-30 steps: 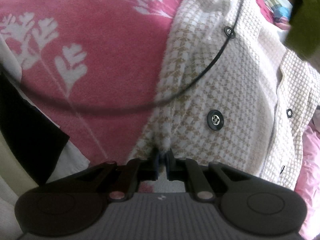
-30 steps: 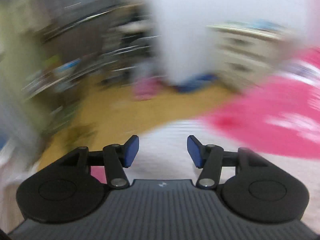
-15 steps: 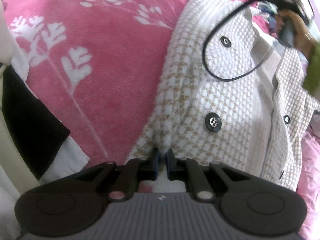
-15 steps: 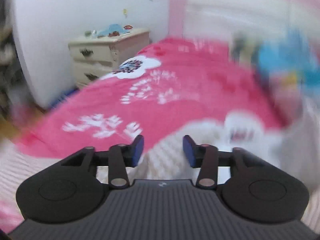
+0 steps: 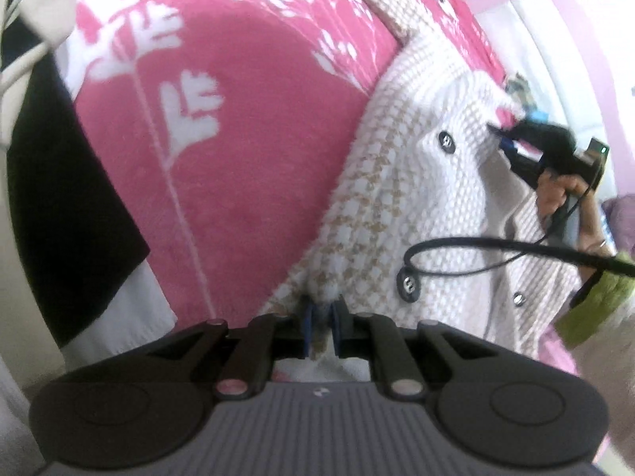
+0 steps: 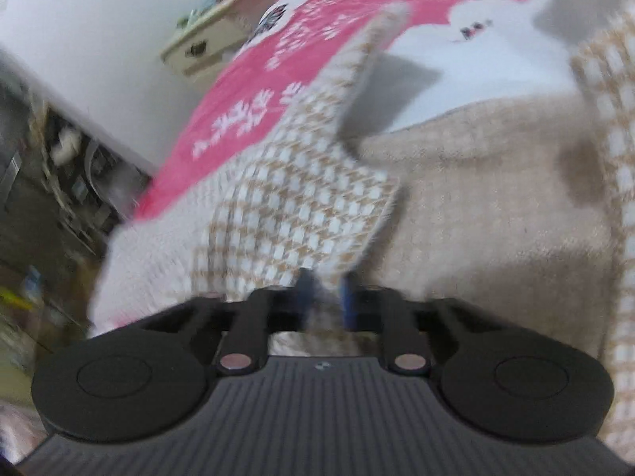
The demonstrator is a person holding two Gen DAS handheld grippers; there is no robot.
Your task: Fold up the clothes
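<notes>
A cream-and-tan houndstooth knit jacket with dark round buttons (image 5: 401, 198) is lying across a pink fleece blanket printed with white leaf sprigs (image 5: 238, 150), occupying the 12 to 4 o'clock part of the left wrist view; the left gripper (image 5: 321, 327), at 6 o'clock, is pinching the jacket's near edge, its blue-padded fingers drawn almost together with fabric bunched between them; a black cable (image 5: 476, 244) is looping in front of the jacket at 3 o'clock; the right gripper (image 5: 506, 141), seen from the left wrist camera at 2 o'clock, is meeting the jacket's far edge beside the upper button, with the person's hand (image 5: 555, 194) wrapped around its handle; a black-and-white garment (image 5: 67, 206) is lying on the blanket at 9 o'clock.

In the blurred right wrist view, the right gripper (image 6: 325, 297) is closing its blue fingers on a flap of the same jacket (image 6: 293, 214), the houndstooth panel rising toward 12 o'clock and the plain beige lining (image 6: 496, 206) spreading toward 3 o'clock; a cream wooden dresser (image 6: 206, 39) is standing against the white wall at 11 o'clock.
</notes>
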